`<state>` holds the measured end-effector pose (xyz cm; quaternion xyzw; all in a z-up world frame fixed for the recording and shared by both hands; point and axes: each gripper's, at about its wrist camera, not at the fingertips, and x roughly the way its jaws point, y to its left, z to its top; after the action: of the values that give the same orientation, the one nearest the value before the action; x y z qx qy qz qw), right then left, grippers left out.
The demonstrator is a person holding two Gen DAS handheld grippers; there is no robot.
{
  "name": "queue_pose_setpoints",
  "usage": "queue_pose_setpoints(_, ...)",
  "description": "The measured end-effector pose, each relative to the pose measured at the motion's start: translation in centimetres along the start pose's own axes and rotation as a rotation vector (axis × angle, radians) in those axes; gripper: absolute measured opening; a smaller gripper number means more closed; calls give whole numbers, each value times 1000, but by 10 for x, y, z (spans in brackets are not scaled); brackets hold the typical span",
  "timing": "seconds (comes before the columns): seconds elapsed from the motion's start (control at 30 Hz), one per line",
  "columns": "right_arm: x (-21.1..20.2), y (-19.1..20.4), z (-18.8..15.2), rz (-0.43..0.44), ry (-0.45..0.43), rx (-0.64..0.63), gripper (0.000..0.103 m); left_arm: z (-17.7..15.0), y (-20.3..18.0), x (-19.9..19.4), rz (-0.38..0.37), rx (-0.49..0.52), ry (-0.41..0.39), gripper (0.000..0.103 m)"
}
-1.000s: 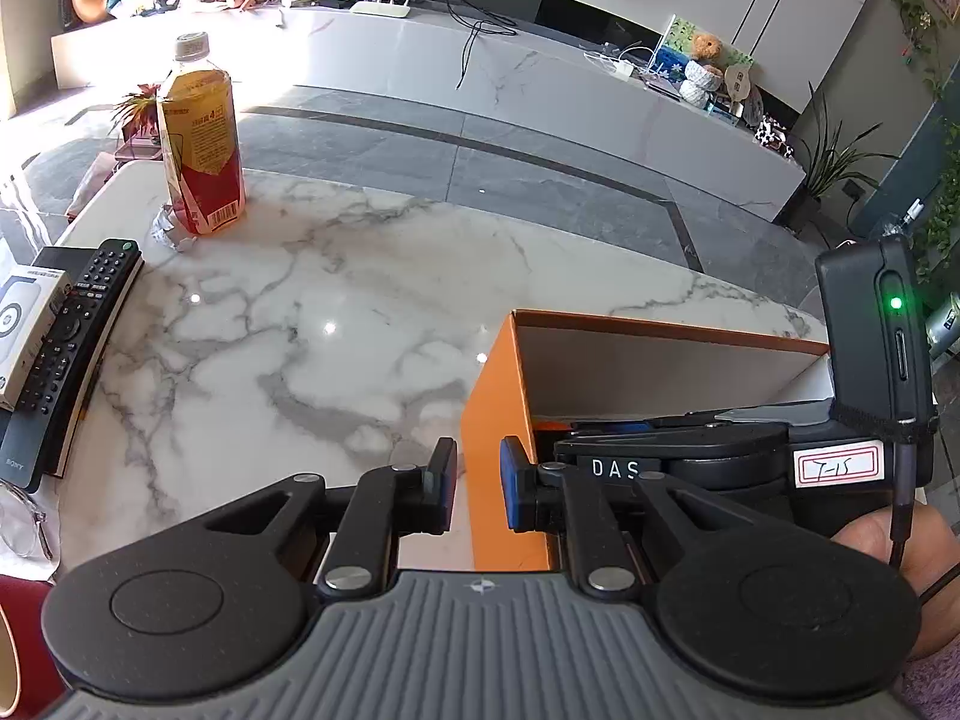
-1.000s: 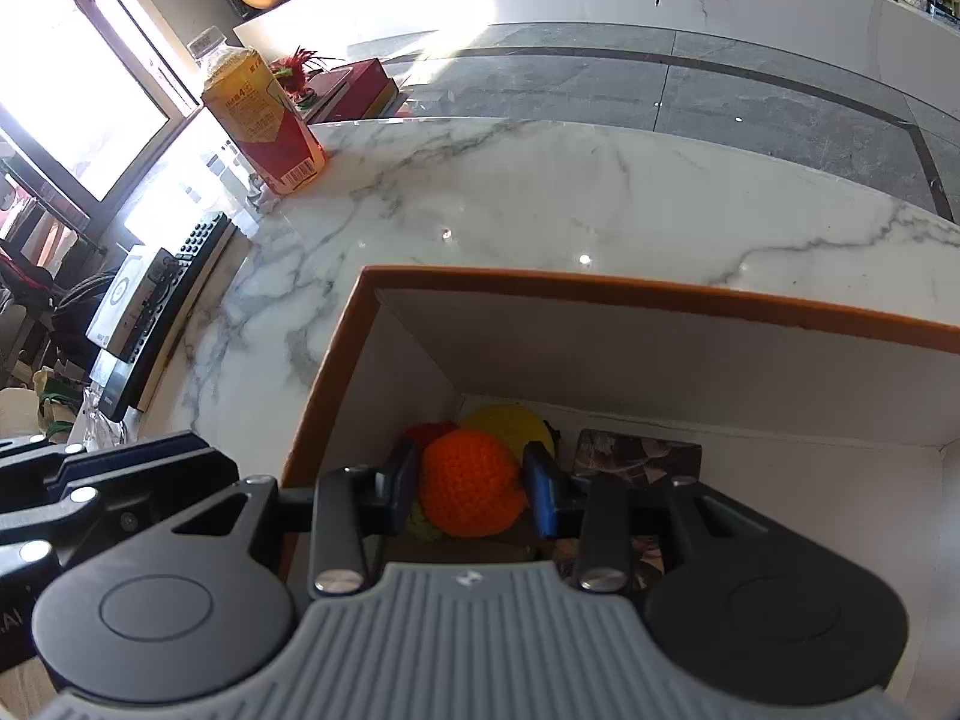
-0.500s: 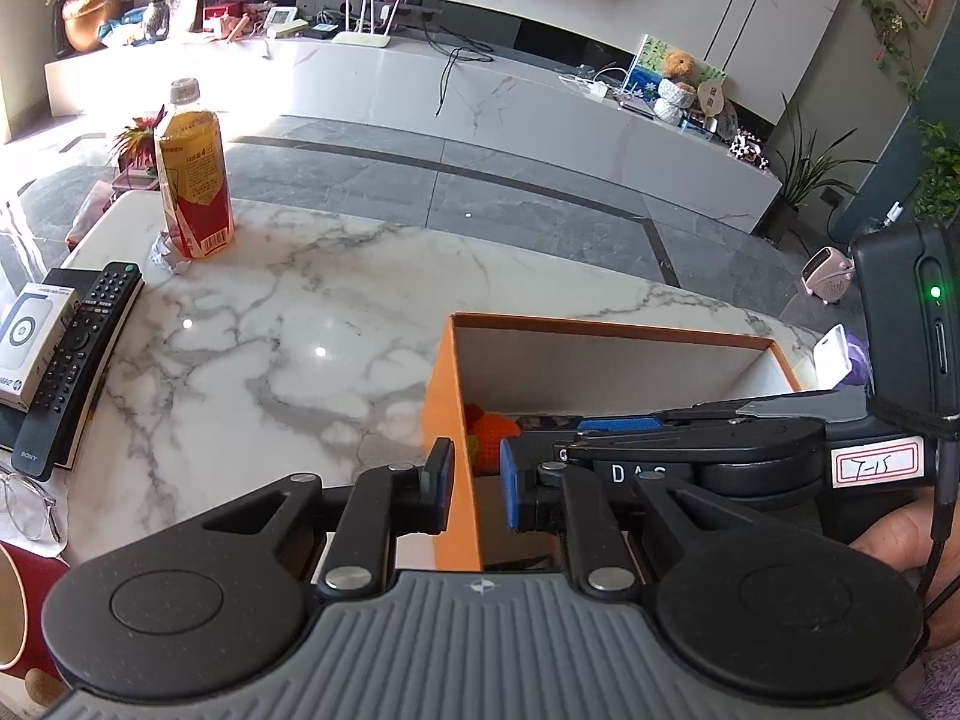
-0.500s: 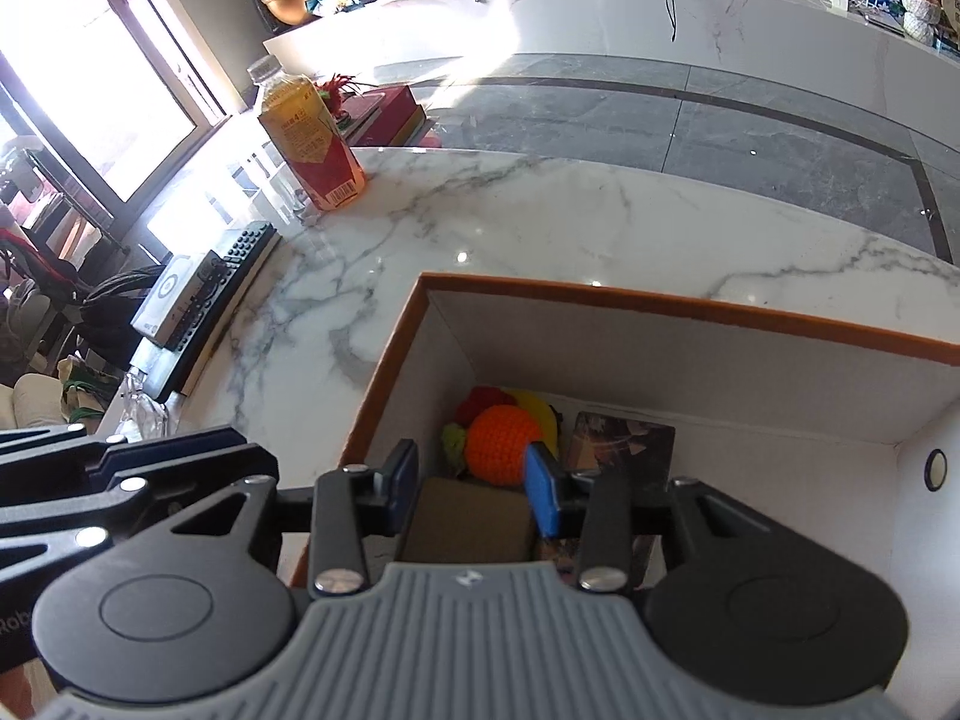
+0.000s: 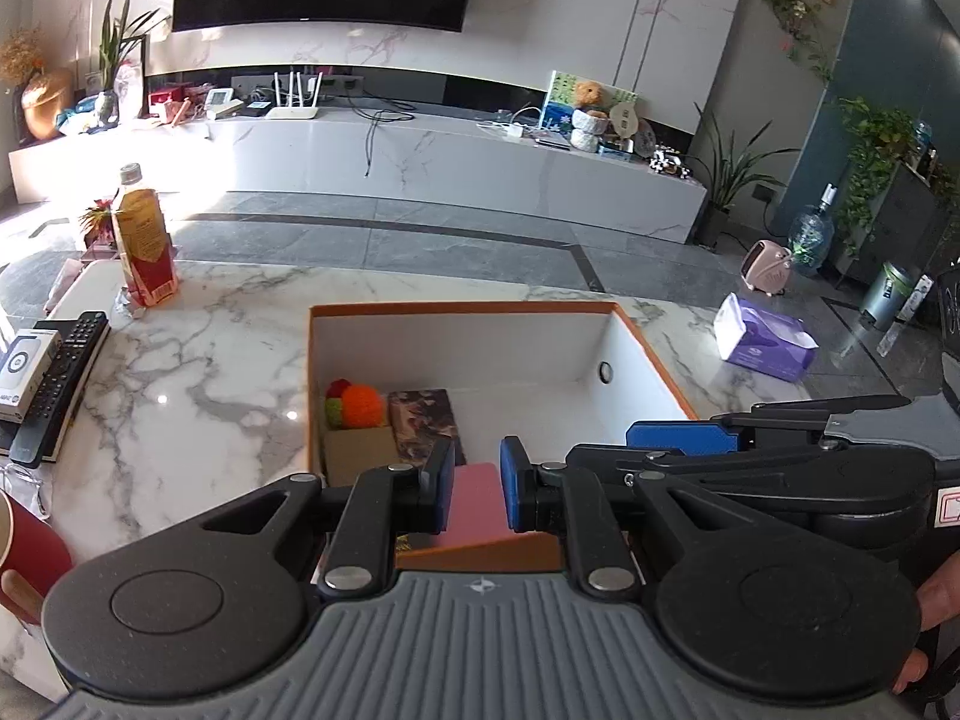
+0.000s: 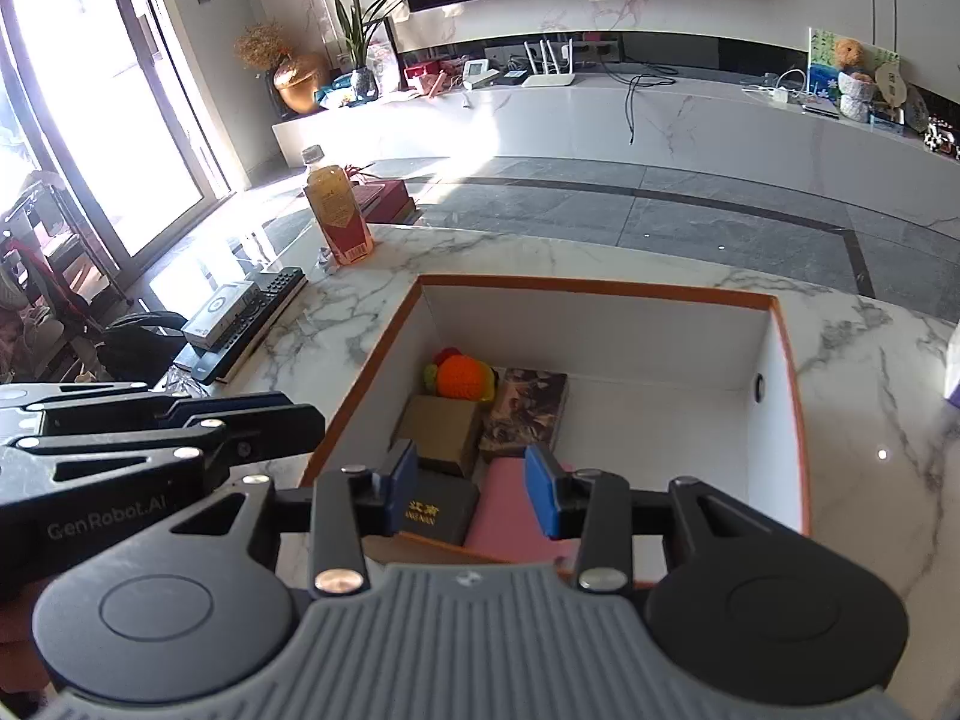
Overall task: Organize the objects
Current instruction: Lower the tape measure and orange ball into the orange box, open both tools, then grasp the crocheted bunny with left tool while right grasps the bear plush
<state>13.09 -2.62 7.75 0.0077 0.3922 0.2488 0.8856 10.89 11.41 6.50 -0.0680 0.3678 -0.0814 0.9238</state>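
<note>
Orange-rimmed white cardboard box (image 6: 774, 360) on marble table (image 6: 870, 420): orange crocheted yarn ball (image 6: 459, 377), released since a second ago, lies at its 11 o'clock corner; judged stowed. Right tongs (image 6: 471, 489), withdrawn upward: apart, empty. Left tongs (image 5: 474, 486): narrowly apart, empty. Left view alone shows purple tissue box (image 5: 765, 345) at 3 o'clock; right view alone shows black lettered box (image 6: 435, 510).

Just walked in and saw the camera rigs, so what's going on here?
A person with a handheld gripper in each hand is tidying items into an orange-rimmed box on the marble table. The left gripper and right gripper hover open and empty above it. Inside lie a crocheted orange ball, a brown carton, a patterned box, a black box and a pink item.
</note>
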Motion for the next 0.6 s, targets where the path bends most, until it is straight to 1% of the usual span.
queue_pose_setpoints(0.07,-19,-9,-17,-16,-9,2,52,-13,-15,-4,-37,9,8,19)
queue_pose_setpoints(0.1,-26,-13,-26,-33,-14,3,53,-19,-21,-5,-49,10,13,19)
queue_pose_setpoints(0.23,-49,-28,-66,-105,-13,-1,53,-49,-43,-3,-88,4,52,19)
queue_pose_setpoints(0.37,-62,-44,-100,-119,0,45,53,-76,-56,-1,-118,10,90,19)
queue_pose_setpoints(0.5,-73,-53,-129,-165,1,48,53,-97,-61,0,-127,-10,128,19)
queue_pose_setpoints(0.6,-79,-60,-146,-194,5,51,53,-108,-65,2,-125,-3,150,19)
